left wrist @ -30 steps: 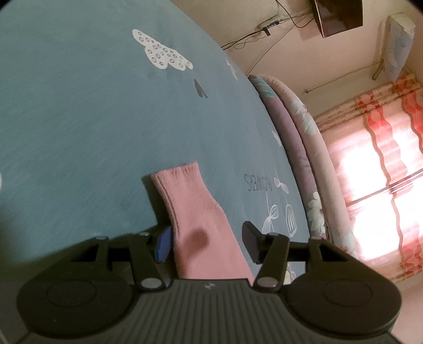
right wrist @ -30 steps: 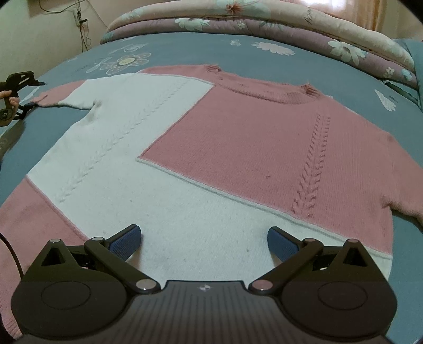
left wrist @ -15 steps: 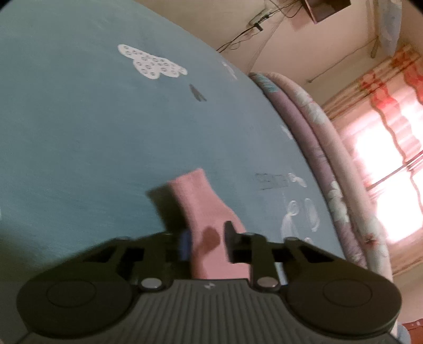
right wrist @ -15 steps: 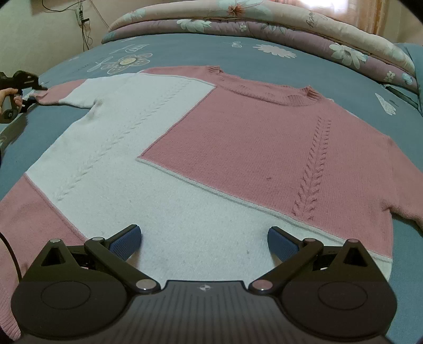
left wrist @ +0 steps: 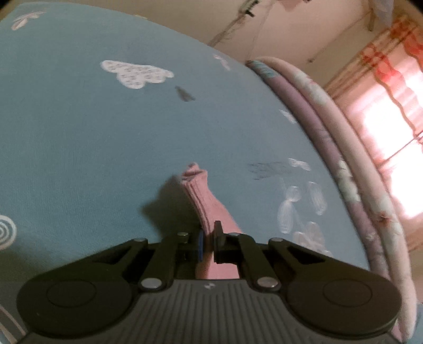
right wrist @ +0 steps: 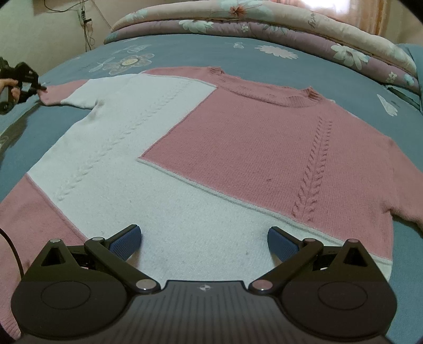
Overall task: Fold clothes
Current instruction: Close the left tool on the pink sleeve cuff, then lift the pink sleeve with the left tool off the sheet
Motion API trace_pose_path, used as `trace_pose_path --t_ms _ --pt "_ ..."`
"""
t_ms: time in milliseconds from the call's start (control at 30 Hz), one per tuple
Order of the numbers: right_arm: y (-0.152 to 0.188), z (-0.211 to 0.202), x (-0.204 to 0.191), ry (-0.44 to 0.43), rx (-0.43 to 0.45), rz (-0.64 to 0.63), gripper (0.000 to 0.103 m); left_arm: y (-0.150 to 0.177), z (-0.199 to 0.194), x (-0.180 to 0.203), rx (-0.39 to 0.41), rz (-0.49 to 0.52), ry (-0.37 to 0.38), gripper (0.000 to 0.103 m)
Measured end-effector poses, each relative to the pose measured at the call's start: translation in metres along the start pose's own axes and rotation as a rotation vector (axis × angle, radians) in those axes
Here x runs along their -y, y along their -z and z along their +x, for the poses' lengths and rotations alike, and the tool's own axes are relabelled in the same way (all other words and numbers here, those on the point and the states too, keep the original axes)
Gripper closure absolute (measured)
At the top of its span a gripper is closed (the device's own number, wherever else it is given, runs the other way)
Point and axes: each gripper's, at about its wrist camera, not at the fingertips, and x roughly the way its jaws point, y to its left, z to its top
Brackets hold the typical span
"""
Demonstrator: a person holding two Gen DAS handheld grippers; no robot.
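Landmark: sweater (right wrist: 211,164), lying flat on the bed (right wrist: 330,71), front side up, neck toward the far edge.
Left sleeve (left wrist: 203,195): stretched out from the sweater's left shoulder, its cuff end off the bed.
Left gripper (left wrist: 207,238): at the end of that sleeve, clamped on it, far left of the sweater.
Right gripper (right wrist: 203,238): over the sweater's near hem, fingers spread apart, nothing between them.
Right sleeve (right wrist: 407,201): lying on the bed at the sweater's right side.
Folded quilts (right wrist: 264,23): behind the sweater, along the bed's far edge.
Curtain (left wrist: 391,105): beyond the quilts.
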Motion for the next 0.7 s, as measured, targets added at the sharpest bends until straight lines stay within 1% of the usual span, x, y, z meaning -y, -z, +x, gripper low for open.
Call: trace_pose_path --t_ms 133,300,433,600,700 --pt "-0.002 -0.002 0.003 -0.01 0.001 0.026 0.0 0.001 -0.018 0.022 -0.002 0.04 0.043 0.099" --pt "-0.003 -0.006 0.014 -0.012 0.034 0.107 0.0 0.01 -0.045 0.064 -0.014 0.129 0.107 0.099" --pt "-0.004 -0.013 0.023 0.012 0.063 0.168 0.0 0.022 -0.068 0.096 -0.024 0.185 0.182 0.099" --pt "-0.004 -0.03 0.03 0.059 0.135 0.196 0.0 0.048 -0.092 0.146 -0.043 0.291 0.264 0.099" --pt "-0.003 -0.036 0.036 0.052 0.143 0.215 0.0 0.07 -0.103 0.179 -0.062 0.352 0.318 0.099"
